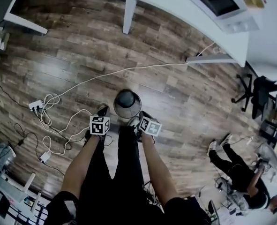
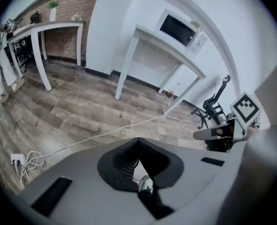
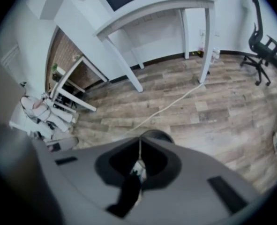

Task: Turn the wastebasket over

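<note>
Wastebasket (image 1: 127,103) stands on the wood floor (image 1: 185,102); which end is up I cannot tell. Left gripper (image 1: 101,112) and right gripper (image 1: 144,119) hover just beside it, one either side, jaws together, holding nothing. Judgement: grasp and flip both remain.

Open wooden floor (image 1: 185,107) was left to the right of the wastebasket (image 1: 127,103), whereas the ground beyond it was crossed by a white cable (image 1: 129,70), its left was cluttered by coiled cords (image 1: 48,122) and a power strip (image 1: 35,105), and farther off passage was bounded by a bench leg (image 1: 128,15).
</note>
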Tool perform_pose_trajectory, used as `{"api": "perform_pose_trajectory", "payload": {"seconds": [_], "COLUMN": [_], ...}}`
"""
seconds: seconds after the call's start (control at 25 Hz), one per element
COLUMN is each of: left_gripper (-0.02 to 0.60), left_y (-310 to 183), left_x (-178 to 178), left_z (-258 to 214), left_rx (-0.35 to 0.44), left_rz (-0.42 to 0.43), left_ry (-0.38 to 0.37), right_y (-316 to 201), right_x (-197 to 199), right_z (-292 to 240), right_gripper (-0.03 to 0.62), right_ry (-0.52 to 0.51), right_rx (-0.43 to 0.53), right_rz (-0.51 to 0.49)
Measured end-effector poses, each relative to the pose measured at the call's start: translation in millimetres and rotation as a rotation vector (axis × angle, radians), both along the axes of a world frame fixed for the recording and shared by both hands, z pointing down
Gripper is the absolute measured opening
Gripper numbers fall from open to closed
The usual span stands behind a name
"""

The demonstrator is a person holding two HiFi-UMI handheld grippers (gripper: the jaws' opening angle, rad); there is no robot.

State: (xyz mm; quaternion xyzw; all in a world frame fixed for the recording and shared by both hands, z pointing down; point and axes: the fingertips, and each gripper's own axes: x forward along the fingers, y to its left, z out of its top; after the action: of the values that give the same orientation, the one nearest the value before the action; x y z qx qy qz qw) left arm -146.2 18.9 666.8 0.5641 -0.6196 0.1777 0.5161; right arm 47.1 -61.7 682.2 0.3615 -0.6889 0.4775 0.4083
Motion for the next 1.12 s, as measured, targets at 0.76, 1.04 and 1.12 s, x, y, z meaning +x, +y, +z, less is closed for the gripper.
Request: {"api": "perform_pose_trajectory", "payload": {"seconds": [0.76,1.04,1.12], "left_gripper": [0.032,0.032,0.032], "left_y": [-65,-65,-62], "left_x": [-34,-1,7], "left_z": [-462,-573,-574], "left_rx": [0.732,0.957,0.959], "left_rz": [0.101,0.071,0.073], "left_ry": [-0.302,-0.347,-0.366], "right_y": [-50,-38,-31], "right_x": [-42,-35,-35], "right_z": [-382,-498,-514], "right_gripper": [0.032,0.032,0.032], "right_ry": [-0.303,-0.441,-0.461], "right_rx": [0.56,0.808,0.835], "right_rz": [-0.026,-0.053,-0.071]}}
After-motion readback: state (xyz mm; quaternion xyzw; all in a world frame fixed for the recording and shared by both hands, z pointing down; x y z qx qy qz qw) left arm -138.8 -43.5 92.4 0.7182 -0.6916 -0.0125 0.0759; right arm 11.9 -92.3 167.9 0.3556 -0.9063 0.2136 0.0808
